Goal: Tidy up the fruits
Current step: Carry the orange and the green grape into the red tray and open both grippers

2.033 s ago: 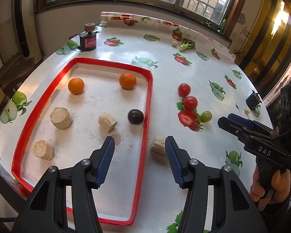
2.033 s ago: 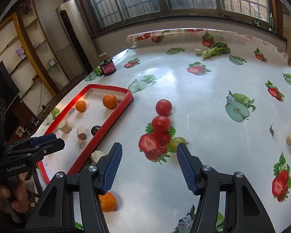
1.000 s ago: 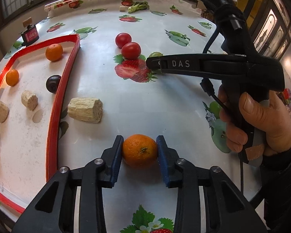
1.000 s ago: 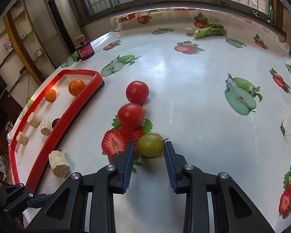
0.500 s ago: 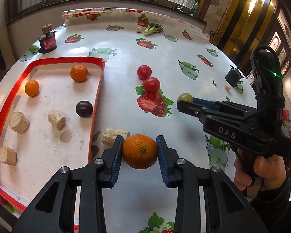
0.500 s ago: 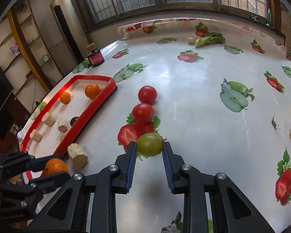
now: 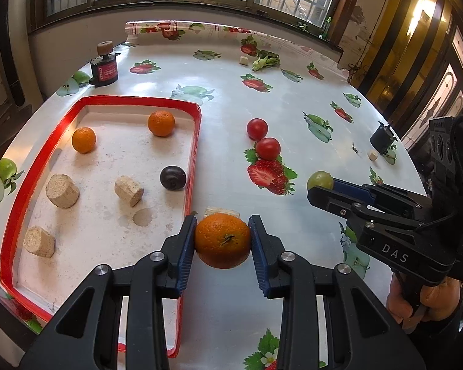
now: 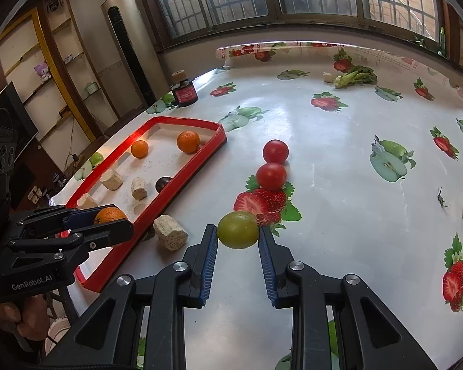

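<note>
My left gripper (image 7: pixel 222 240) is shut on an orange (image 7: pixel 222 240) and holds it above the table, just right of the red-rimmed tray (image 7: pixel 197 141). It also shows in the right wrist view (image 8: pixel 108 219). My right gripper (image 8: pixel 237 237) is shut on a green fruit (image 8: pixel 237 229), lifted off the table; in the left wrist view the green fruit (image 7: pixel 319 180) sits at its tip. The tray holds two oranges (image 7: pixel 161 123) (image 7: pixel 83 139) and a dark plum (image 7: pixel 173 177). Two red tomatoes (image 7: pixel 257 129) (image 7: pixel 267 148) lie on the tablecloth to the tray's right.
Three beige blocks (image 7: pixel 128 190) lie in the tray, another block (image 8: pixel 170 232) lies outside its right rim. A dark jar (image 7: pixel 104 68) stands at the back left, greens (image 7: pixel 266 60) at the back, a small black object (image 7: pixel 382 138) at the right edge.
Both grippers have lifted a little with their fruits. My left gripper has carried the orange towards the tray's right rim; the right gripper holds the green fruit higher off the strawberry print.
</note>
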`<action>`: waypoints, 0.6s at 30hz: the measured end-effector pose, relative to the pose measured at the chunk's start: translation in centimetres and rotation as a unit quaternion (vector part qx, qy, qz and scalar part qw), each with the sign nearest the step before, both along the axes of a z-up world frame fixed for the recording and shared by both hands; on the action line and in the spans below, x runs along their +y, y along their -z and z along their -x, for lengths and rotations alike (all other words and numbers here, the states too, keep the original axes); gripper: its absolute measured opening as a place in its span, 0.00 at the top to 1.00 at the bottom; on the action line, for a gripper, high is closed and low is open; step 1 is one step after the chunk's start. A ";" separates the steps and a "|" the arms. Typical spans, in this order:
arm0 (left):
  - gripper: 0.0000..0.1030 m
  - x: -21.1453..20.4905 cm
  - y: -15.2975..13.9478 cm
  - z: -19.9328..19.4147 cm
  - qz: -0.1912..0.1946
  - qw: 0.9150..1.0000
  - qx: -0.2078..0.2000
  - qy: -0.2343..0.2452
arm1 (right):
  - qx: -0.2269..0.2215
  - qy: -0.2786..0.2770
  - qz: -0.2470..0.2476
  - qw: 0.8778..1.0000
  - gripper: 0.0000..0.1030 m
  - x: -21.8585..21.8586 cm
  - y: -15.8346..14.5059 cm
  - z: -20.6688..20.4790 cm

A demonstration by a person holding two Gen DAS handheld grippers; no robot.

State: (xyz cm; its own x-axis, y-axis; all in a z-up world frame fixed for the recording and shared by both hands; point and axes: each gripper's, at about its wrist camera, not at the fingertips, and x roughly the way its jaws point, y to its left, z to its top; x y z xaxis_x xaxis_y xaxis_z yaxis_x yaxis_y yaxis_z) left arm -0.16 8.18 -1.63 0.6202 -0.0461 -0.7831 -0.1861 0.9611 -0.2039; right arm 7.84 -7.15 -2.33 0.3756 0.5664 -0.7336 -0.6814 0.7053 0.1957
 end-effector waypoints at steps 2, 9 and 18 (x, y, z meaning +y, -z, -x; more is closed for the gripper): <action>0.69 0.3 0.0 0.2 0.000 1.000 -0.001 -0.004 | -0.001 -0.003 0.000 1.000 0.73 0.2 -0.1 0.2; 0.69 1.5 0.0 1.0 0.002 1.000 -0.002 -0.020 | -0.003 -0.011 0.003 1.000 0.73 1.0 -0.2 0.9; 0.69 3.4 0.1 2.7 0.001 0.999 -0.005 -0.044 | -0.005 -0.030 0.005 1.000 0.73 2.7 -0.5 1.8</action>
State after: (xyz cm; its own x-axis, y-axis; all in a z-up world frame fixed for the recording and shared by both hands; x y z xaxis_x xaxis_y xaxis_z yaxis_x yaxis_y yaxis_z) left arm -2.84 11.60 -1.73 0.6293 0.0082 -0.7771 -0.2681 0.9408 -0.2072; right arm 6.00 -4.49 -1.88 0.3495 0.5810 -0.7350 -0.7242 0.6652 0.1815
